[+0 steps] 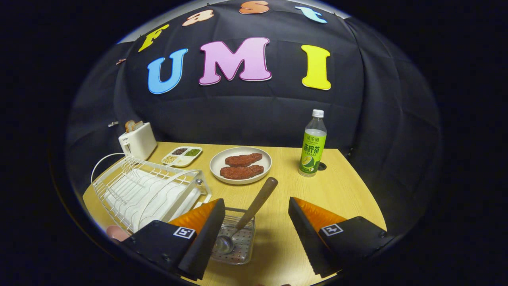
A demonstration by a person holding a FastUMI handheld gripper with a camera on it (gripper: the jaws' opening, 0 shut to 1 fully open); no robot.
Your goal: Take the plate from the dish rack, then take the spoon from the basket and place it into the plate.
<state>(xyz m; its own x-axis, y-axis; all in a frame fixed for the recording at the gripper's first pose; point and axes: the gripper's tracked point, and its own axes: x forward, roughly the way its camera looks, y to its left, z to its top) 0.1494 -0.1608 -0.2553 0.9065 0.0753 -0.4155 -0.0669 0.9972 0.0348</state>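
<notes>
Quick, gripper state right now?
Gripper: open, holding nothing; the spoon lies in the basket between its fingers, untouched.

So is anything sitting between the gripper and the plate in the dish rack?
Nothing visible blocks it. The open gripper hangs over the basket with the spoon; the plate stands in the dish rack just beside the left finger, its rim free above the wires.

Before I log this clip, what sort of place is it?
Likely a staged kitchen-table booth: a white wire dish rack, a white toaster and a round white plate of two brown patties on a light wooden table.
</notes>
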